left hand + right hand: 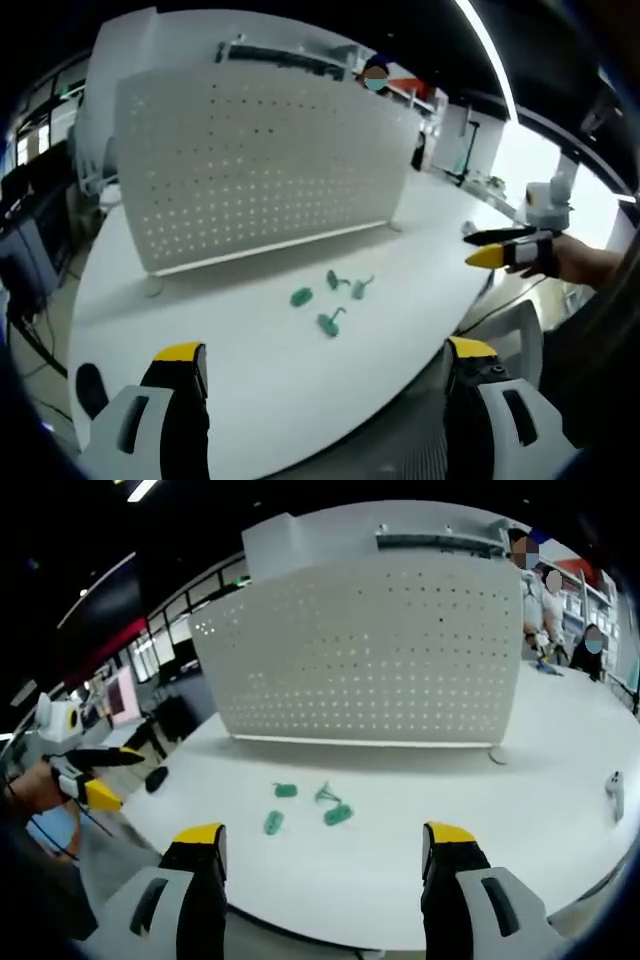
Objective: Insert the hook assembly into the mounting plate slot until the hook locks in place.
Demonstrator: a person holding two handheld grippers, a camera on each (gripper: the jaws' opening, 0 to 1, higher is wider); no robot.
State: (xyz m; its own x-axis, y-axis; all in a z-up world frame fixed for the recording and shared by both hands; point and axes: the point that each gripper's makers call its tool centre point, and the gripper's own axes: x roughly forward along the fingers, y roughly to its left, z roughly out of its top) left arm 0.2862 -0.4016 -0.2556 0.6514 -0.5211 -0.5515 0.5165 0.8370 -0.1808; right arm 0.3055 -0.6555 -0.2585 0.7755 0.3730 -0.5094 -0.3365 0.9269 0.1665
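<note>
On the white desk (480, 810), just near of the upright pegboard (370, 650), four green hooks (338, 814) lie loose. We hold both tongs, left (325, 360) and right (325, 845), wide and empty, so we judge picking has not begun; next we must reach in and grip one hook.

four green hooks (331, 297) lie at the centre of the frame; one white perforated panel (260, 160) (upright) behind them.

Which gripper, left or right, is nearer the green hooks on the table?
Hard to call. The left gripper and right gripper both hang open near the table's edge, each well short of the green hooks, at similar range.
</note>
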